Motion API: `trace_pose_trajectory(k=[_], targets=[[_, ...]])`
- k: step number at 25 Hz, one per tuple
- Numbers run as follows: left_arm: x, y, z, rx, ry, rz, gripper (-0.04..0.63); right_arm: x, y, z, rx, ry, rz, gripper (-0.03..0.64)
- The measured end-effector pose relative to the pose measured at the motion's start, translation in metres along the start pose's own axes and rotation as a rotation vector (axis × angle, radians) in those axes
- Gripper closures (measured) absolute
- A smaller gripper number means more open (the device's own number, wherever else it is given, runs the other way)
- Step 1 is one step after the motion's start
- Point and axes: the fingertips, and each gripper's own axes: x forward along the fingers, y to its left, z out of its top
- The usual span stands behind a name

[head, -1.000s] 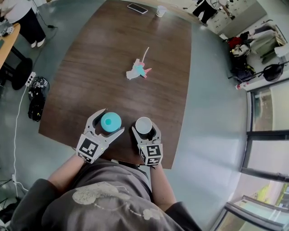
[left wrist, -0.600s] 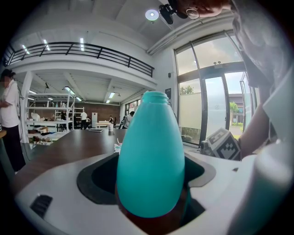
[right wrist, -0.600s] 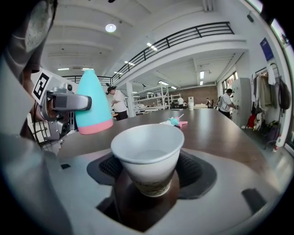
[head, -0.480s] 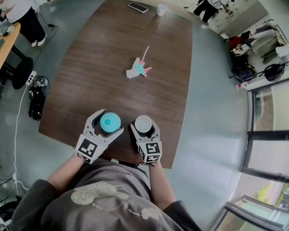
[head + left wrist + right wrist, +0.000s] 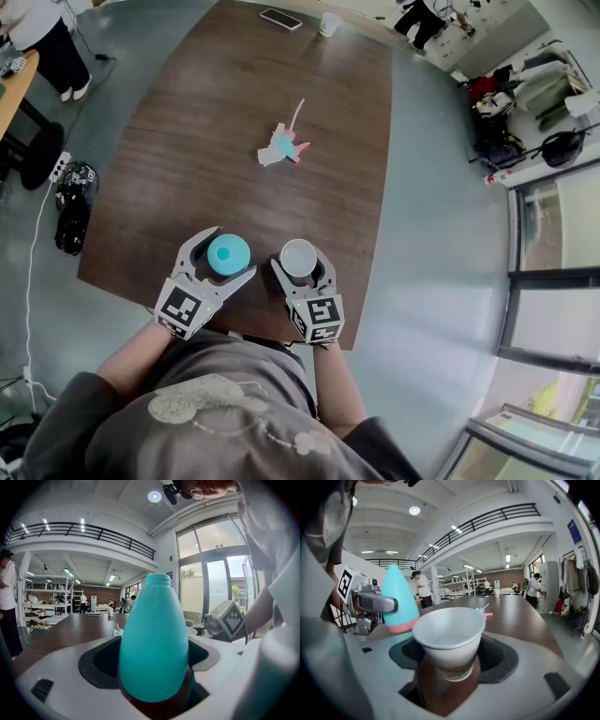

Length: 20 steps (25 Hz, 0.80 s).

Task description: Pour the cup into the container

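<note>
A teal bottle (image 5: 229,254) with an open neck stands near the front edge of the brown table (image 5: 234,112). My left gripper (image 5: 233,250) is shut on its wide body (image 5: 154,644). Just to its right, my right gripper (image 5: 299,262) is shut on a white paper cup (image 5: 298,258), upright and held slightly above the table. In the right gripper view the cup (image 5: 447,639) sits between the dark pads, and the bottle (image 5: 399,602) with its pink base shows to the left. I cannot tell what the cup holds.
A pink and teal toy with a stick (image 5: 284,145) lies mid-table. A phone (image 5: 280,18) and another cup (image 5: 329,23) sit at the far end. A dark bag (image 5: 70,202) lies on the floor at left. People stand in the background.
My right gripper has risen a little with the cup. The left gripper and the bottle have stayed put.
</note>
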Motion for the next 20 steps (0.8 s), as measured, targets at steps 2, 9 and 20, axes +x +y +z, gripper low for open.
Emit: trace_pose_trajectory(k=[2, 9, 20], targets=[[0.0, 0.001, 0.004, 0.004, -0.001, -0.001, 0.183, -0.005, 0.003, 0.017, -0.004, -0.01, 0.023, 0.304], [0.0, 0.0, 0.014, 0.023, 0.012, -0.025, 0.183, -0.02, 0.007, 0.056, -0.009, 0.009, 0.067, 0.305], [0.009, -0.012, 0.028, 0.029, 0.017, -0.09, 0.183, -0.039, 0.022, 0.12, -0.083, 0.022, 0.115, 0.305]])
